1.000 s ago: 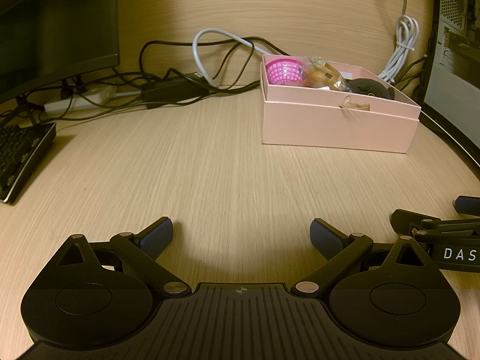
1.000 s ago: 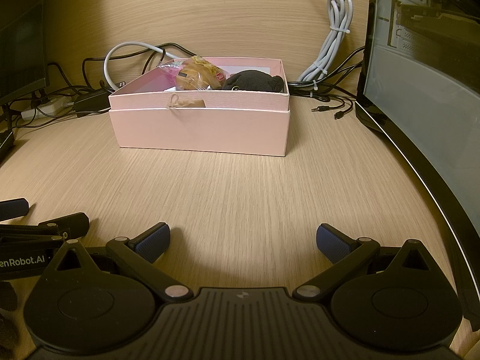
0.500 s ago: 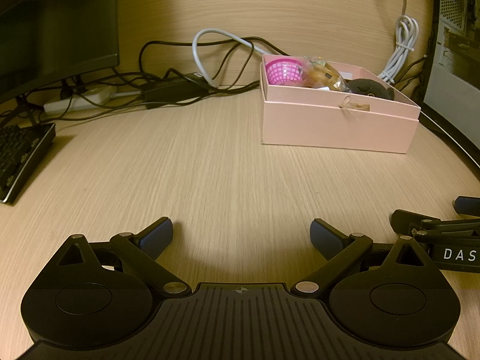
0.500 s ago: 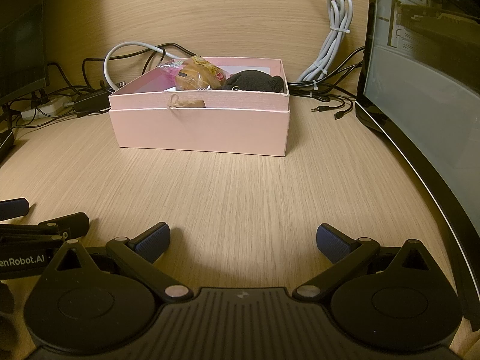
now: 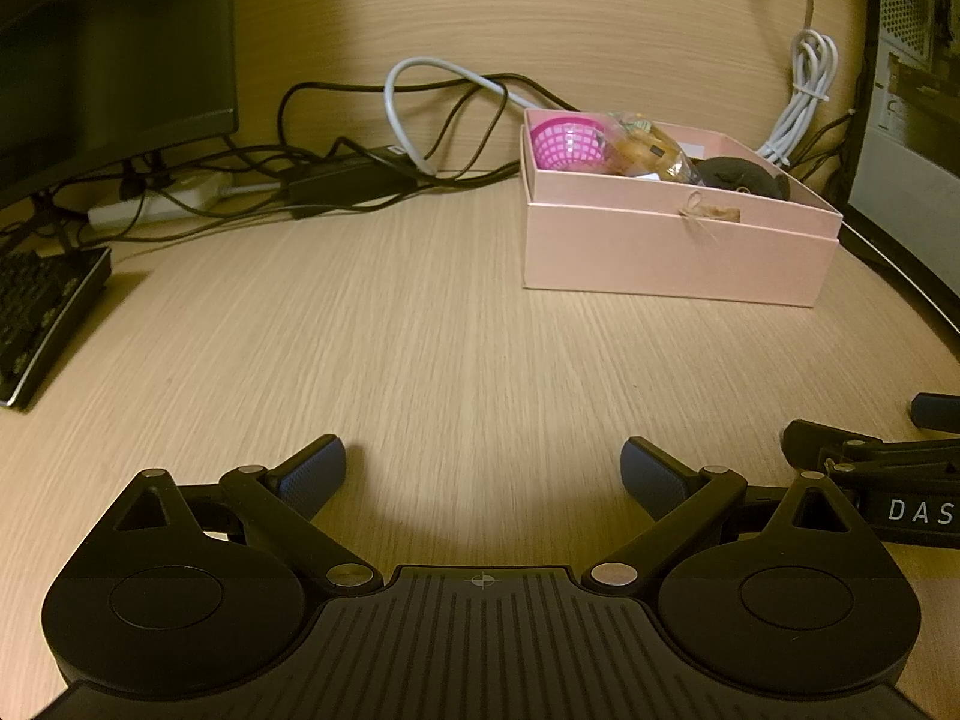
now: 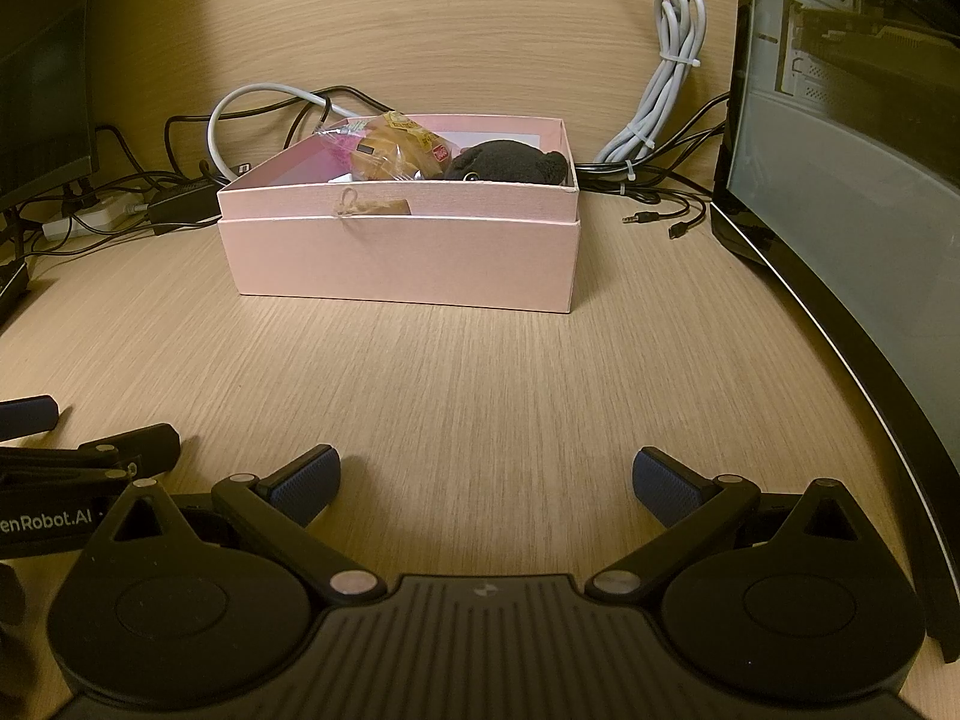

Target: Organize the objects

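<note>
A pink box [image 5: 678,252] stands on the wooden desk, also in the right wrist view [image 6: 399,261]. In it lie a pink mesh basket [image 5: 567,143], a wrapped pastry [image 5: 645,150] [image 6: 399,147] and a black plush toy [image 5: 744,175] [image 6: 510,163]. My left gripper [image 5: 483,471] is open and empty, low over the desk, well short of the box. My right gripper [image 6: 486,477] is open and empty beside it. Each gripper shows at the edge of the other's view.
A tangle of black and white cables [image 5: 372,162] and a power strip [image 5: 156,204] lie behind the box. A keyboard [image 5: 42,312] and monitor [image 5: 108,48] are at the left. A computer case [image 6: 852,138] with a coiled grey cable [image 6: 669,78] stands at the right.
</note>
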### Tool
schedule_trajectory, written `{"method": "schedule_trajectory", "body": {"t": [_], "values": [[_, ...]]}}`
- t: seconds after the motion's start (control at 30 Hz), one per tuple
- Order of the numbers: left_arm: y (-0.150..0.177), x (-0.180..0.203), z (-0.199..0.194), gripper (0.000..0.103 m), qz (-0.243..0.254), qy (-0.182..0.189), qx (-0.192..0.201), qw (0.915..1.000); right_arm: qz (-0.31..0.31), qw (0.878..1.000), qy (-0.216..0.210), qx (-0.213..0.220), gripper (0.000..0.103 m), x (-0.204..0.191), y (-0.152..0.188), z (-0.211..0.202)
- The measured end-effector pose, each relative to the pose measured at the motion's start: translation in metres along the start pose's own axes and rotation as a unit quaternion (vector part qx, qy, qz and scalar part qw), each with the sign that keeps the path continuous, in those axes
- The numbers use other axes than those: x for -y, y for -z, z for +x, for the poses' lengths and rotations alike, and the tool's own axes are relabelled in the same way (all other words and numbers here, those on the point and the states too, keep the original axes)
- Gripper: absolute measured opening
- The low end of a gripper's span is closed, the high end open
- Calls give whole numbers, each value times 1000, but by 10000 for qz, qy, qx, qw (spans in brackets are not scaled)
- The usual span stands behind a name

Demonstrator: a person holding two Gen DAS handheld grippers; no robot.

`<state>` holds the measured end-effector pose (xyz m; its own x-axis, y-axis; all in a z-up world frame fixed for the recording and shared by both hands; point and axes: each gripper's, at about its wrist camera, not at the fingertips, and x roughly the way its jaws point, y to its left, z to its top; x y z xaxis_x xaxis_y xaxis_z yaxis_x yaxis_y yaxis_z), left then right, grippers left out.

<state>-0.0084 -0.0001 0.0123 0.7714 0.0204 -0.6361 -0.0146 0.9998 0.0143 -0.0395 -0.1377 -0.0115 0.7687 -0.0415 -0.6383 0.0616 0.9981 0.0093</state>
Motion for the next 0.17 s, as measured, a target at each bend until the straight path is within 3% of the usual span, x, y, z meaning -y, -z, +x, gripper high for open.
{"method": "schedule_trajectory", "body": {"t": [0.17], "values": [[0, -2, 0, 100, 16, 76, 9, 10000, 1, 10000, 0, 0, 103, 0, 0, 0]]}}
